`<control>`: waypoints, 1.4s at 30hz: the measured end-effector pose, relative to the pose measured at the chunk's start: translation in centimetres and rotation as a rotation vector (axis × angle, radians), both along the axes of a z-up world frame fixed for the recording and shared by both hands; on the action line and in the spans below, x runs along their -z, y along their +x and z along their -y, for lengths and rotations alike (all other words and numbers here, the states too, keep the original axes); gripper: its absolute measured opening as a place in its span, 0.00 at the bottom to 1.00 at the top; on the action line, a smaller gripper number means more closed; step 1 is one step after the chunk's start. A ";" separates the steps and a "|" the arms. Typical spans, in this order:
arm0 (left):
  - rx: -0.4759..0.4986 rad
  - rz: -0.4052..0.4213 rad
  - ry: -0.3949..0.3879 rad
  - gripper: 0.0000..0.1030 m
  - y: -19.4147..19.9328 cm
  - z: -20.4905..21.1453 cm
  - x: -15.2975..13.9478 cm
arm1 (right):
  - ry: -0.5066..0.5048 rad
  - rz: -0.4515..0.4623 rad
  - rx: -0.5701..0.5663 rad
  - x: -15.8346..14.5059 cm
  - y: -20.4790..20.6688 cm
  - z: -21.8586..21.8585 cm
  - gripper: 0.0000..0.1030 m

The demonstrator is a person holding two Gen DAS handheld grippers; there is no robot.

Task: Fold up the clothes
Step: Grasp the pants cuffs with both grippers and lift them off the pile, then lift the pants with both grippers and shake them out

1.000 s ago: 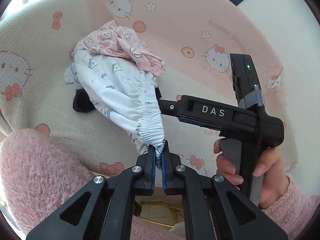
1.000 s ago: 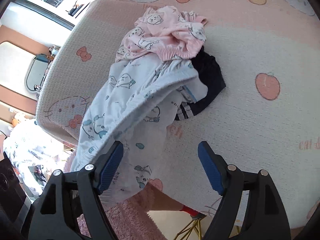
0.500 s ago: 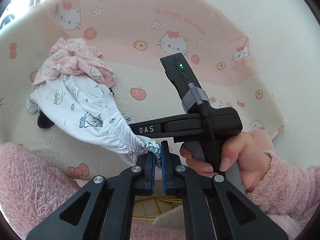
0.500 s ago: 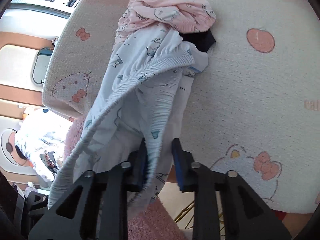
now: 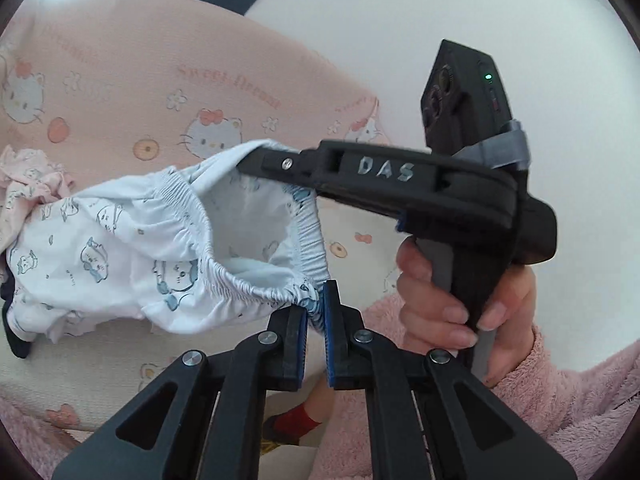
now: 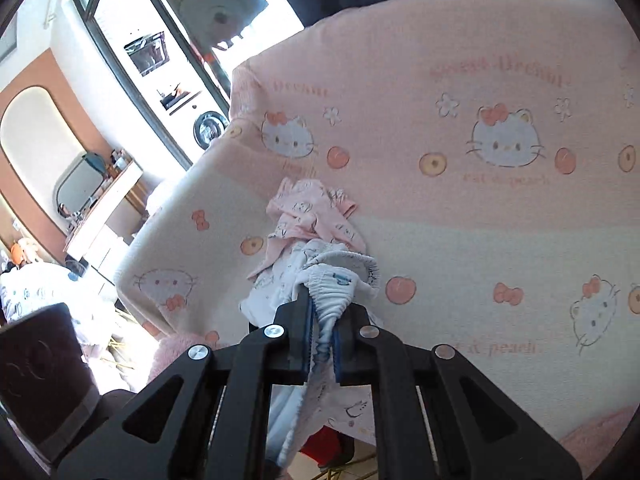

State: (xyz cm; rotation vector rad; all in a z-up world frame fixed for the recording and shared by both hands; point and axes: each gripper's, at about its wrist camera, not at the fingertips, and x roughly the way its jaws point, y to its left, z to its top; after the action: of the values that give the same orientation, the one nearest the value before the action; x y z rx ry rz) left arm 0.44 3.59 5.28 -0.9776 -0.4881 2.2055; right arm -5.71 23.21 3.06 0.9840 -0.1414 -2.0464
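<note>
Above the pink cartoon-cat blanket (image 5: 132,92), both grippers pinch white printed elastic-waist shorts (image 5: 120,248). Left gripper (image 5: 316,320) and right gripper (image 6: 323,336) each clamp the waistband.

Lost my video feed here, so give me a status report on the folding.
Left gripper and right gripper both shut on the elastic waistband of the white cartoon-print pants. Waistband spread between them. Pink printed garment lies against the pants' far end.
</note>
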 end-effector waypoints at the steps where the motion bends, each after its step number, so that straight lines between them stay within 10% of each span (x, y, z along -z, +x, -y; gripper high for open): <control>1: 0.022 0.005 0.011 0.06 0.1 -0.8 0.0 | -0.004 -0.003 0.023 -0.8 0.0 -1.0 0.06; 7: 0.173 0.055 -0.007 0.30 0.4 -5.5 0.9 | -0.033 -0.041 0.140 -3.2 1.6 -7.5 0.06; 17: 0.021 0.179 0.045 0.46 -1.6 -1.5 3.2 | 0.040 -0.073 -0.016 -3.0 4.4 -10.5 0.08; 24: -0.013 0.220 -0.308 0.47 -5.6 -6.8 7.8 | 0.005 -0.020 -0.045 -1.5 7.2 -10.8 0.08; 27: -0.109 0.263 -0.491 0.12 -5.8 -6.8 10.5 | 0.005 0.002 -0.007 -1.0 7.6 -11.7 0.08; 29: -0.191 0.281 -0.494 0.08 -5.6 -5.1 10.9 | 0.023 0.010 0.021 -0.9 7.6 -12.4 0.08; 35: -0.420 0.141 -0.320 0.08 -4.4 2.7 3.5 | 0.208 0.085 0.115 2.3 6.0 -13.1 0.08; 42: -0.348 -0.068 -0.212 0.08 -4.5 1.5 -5.8 | 0.356 0.211 0.040 9.1 4.9 -9.0 0.10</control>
State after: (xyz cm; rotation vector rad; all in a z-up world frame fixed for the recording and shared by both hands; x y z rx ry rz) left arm -4.11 2.05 11.11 -0.9809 -0.4250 2.6374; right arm -0.78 32.22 -6.00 1.4271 0.0981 -2.0401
